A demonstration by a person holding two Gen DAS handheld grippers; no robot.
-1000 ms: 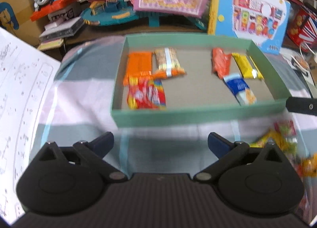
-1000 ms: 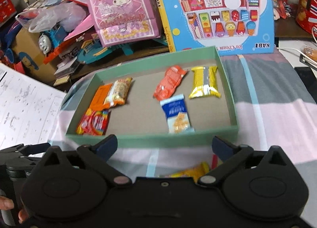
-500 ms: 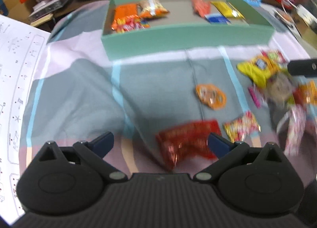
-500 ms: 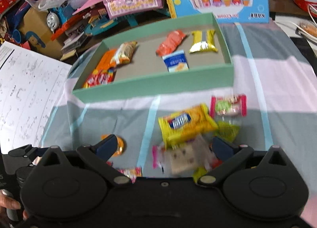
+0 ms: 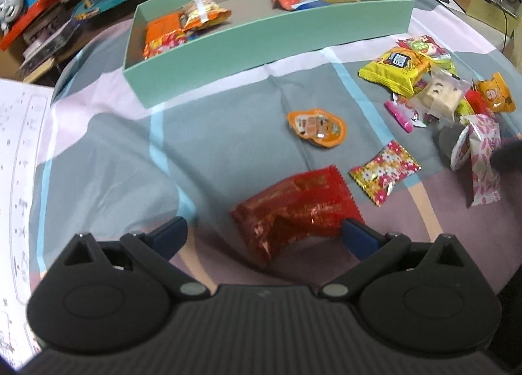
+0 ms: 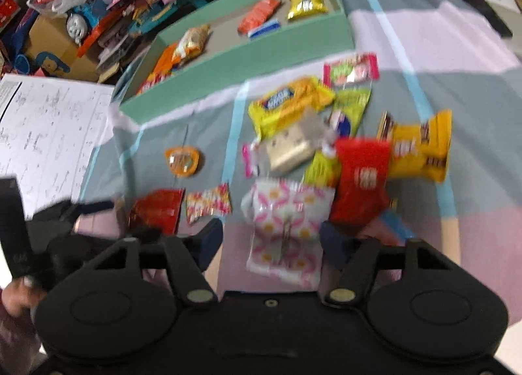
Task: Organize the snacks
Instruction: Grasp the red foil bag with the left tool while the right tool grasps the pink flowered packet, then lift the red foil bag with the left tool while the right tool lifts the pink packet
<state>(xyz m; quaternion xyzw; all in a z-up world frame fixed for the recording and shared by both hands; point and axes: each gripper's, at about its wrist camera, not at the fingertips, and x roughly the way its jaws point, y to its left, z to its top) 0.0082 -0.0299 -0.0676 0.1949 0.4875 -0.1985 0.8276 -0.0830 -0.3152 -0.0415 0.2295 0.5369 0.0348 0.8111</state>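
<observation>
Snacks are being picked: the right claw point(image 6: 270, 241), jaws just closing, straddles the pink packet point(image 6: 287, 228) ungripped; the left claw point(image 5: 264, 234) gapes over the red packet point(image 5: 297, 208); next, pinch.

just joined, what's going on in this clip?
A person with a gripper in each hand is sorting snacks into a green box, which already holds several packets. More packets lie loose on the cloth in front of it. The left gripper is open and low over a red packet, not gripping it. The right gripper has just been closing around a pink-and-white packet; the packet sits between its fingers, but they do not look pressed on it yet.
</observation>
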